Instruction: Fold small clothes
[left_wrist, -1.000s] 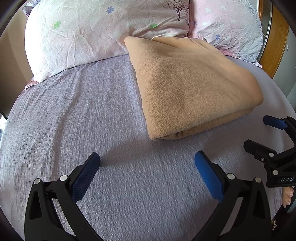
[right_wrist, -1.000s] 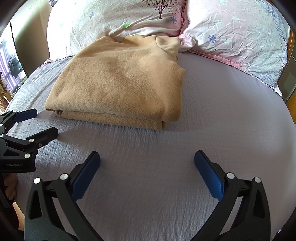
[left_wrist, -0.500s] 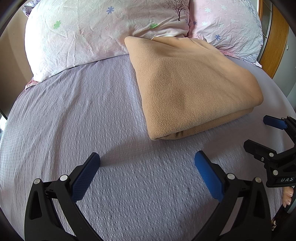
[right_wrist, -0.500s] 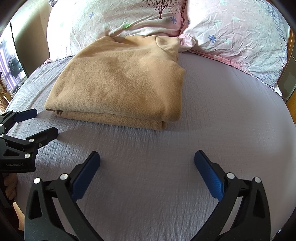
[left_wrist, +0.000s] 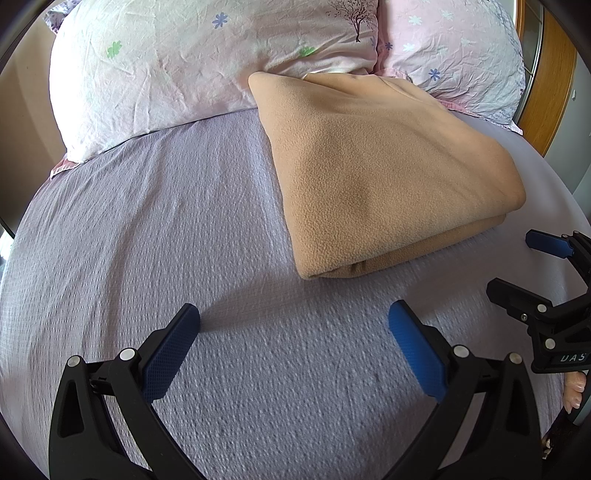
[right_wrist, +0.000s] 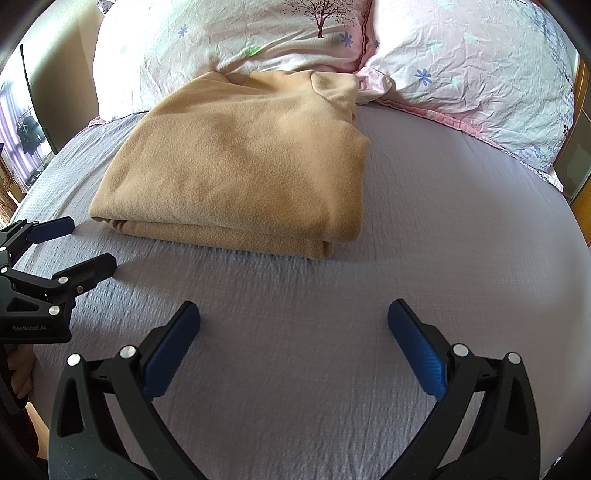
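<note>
**No change over the last second: fold looks done, both grippers idle**

Comparing with the frames from a second ago, I see nothing moved. The garment (left_wrist: 388, 177) sits as a flat tan fleece bundle on the sheet (left_wrist: 166, 229), its far edge touching the pillows (left_wrist: 177, 62), folded edge facing me.

My left gripper (left_wrist: 293, 332) is spread wide, empty, hovering over bare sheet just short of the garment's near-left corner. My right gripper (right_wrist: 293, 332) is equally wide and empty, short of the near-right corner. Each shows at the edge of the other's view, near the garment's near edge, not touching it.

My read: layers stacked, edges roughly aligned, no loose sleeve visible. This piece is finished, or I'm paused before one more fold. Far side is hidden against the pillows, so I can't confirm it's tidy there.
</note>
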